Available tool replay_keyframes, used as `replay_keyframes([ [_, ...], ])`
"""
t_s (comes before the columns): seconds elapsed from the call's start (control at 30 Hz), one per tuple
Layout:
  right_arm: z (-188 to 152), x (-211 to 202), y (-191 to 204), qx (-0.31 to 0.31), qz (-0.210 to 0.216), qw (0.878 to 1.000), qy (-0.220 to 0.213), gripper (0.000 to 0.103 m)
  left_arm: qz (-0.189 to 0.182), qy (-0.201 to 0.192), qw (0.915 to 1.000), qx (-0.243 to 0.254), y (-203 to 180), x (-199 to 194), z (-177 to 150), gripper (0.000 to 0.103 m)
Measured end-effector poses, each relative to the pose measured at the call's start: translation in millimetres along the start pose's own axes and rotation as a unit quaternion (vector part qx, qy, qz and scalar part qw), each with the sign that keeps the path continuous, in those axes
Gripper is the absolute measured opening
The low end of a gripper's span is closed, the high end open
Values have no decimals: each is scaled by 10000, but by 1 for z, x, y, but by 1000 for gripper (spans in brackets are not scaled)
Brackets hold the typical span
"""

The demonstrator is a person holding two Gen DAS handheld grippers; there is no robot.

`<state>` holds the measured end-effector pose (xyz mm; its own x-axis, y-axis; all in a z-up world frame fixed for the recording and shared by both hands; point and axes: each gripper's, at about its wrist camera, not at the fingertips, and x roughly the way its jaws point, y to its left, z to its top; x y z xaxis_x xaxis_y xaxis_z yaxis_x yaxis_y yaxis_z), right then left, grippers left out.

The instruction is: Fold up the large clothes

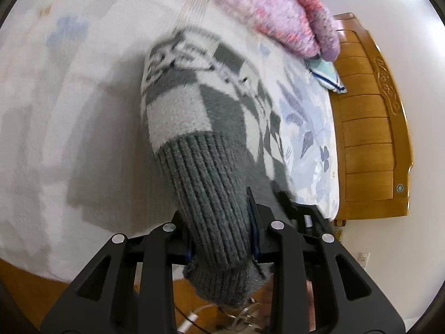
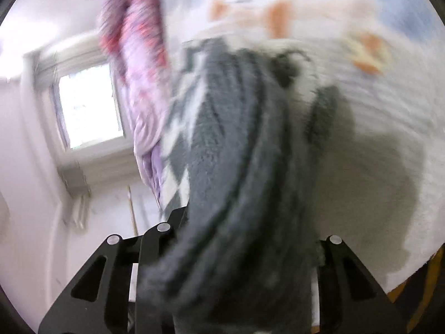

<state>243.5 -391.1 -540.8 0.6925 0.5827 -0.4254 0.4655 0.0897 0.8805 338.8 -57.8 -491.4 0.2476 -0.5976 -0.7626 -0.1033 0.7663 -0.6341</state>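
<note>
**Both grippers hold the grey-and-white sweater over the bed**

The left gripper (image 1: 222,239) is clamped on the ribbed grey cuff (image 1: 211,194) of a sweater (image 1: 194,89). The cuff passes between its black fingers and hangs out toward the camera. Beyond the cuff, the sweater's grey-and-white checked knit stretches away over the white bed sheet (image 1: 69,111).

At the far right of the bed lies a pink and purple knitted garment (image 1: 278,14), with a small pale blue cloth (image 1: 328,75) just beside it. A wooden headboard (image 1: 367,125) stands along the bed's right edge.

The right wrist view is blurred. The right gripper (image 2: 236,250) has a thick fold of the sweater (image 2: 236,153) filling the space between its fingers, so it grips the dark grey knit. To the left, the pink garment (image 2: 133,69) shows, and further left a bright window (image 2: 89,105).
</note>
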Motion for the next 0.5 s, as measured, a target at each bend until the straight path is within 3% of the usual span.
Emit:
replay_keyframes([
  [0.13,-19,12,66,-715,209,9971,154,32,8,-376,9992,120,-1,-40,30,28],
  [0.3,-63,49,153,-1667,513,9839,390,32,-183,-887,9954,312,11,-96,66,28],
  [0.5,-151,130,221,-2262,716,9681,808,32,-399,-1450,9885,172,73,-182,117,28],
])
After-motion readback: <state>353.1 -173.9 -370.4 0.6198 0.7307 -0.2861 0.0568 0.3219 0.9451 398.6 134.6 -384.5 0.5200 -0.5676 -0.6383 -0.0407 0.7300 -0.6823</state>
